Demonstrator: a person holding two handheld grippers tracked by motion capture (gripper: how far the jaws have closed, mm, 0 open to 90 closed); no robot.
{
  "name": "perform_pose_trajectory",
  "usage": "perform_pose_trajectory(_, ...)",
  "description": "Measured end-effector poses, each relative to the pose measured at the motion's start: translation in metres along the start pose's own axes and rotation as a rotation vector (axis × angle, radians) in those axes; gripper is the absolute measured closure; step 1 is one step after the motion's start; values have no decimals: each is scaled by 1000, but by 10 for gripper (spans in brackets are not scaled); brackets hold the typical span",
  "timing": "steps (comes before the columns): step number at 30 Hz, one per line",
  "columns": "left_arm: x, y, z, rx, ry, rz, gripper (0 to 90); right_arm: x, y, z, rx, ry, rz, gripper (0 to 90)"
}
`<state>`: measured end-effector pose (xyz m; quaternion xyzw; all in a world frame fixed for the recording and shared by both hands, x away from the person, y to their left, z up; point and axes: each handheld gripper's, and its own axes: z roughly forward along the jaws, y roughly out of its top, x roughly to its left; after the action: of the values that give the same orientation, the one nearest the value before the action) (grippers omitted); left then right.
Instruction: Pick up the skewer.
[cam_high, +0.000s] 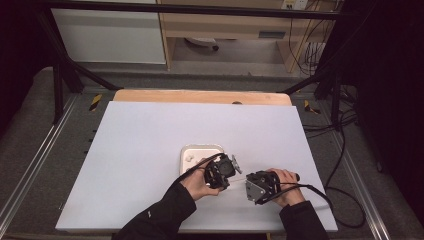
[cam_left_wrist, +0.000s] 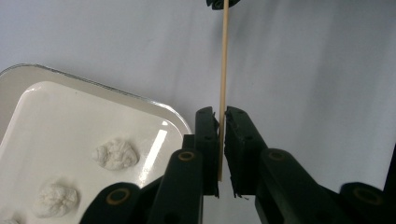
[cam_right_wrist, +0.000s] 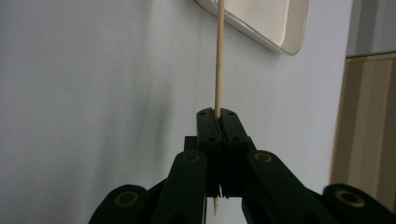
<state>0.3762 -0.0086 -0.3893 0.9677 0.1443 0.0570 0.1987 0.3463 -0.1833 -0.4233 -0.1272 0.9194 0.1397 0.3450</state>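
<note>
Skewer (cam_right_wrist: 218, 56) is clamped in my right tongs (cam_right_wrist: 218, 114) near its pointed end, held just beside the tray (cam_high: 186, 152) above the tabletop (cam_high: 140, 150). My left tongs (cam_left_wrist: 221, 116) stand narrow around the skewer's other end, with a slight gap on one side; I cannot tell whether the pads bite. Three dough lumps (cam_left_wrist: 115, 154) lie in the tray, none skewered. Judgement: early stage; skewer picked up, spearing not yet begun.
</note>
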Motion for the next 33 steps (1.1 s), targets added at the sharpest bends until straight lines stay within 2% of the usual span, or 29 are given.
perform_pose_trajectory(4,-1,2,1,10,-3,6,874,-1,1,0,2,-5,-11,890)
perform_pose_trajectory(15,-4,1,3,27,7,33,886,0,1,-1,-4,-4,-9,889)
perform_pose_trajectory(21,-3,-1,2,14,4,28,888,0,1,-2,-8,-8,1,886)
perform_pose_trajectory(25,-2,-2,0,-5,8,30,889,-1,1,-2,-12,-16,26,874)
perform_pose_trajectory(26,-2,-3,0,-12,6,28,889,-2,0,-3,-22,-20,51,844)
perform_pose_trajectory(27,-2,-3,-1,-11,3,26,889,-2,0,-3,-22,-20,51,844)
perform_pose_trajectory(28,-2,-4,-2,-15,8,21,889,-3,-2,-5,-38,-19,96,815)
perform_pose_trajectory(30,-1,-6,-3,-27,8,14,889,-5,-4,-6,-39,-23,129,707)
perform_pose_trajectory(33,1,-9,-5,-44,12,1,889,-6,-8,-7,-58,-24,233,598)
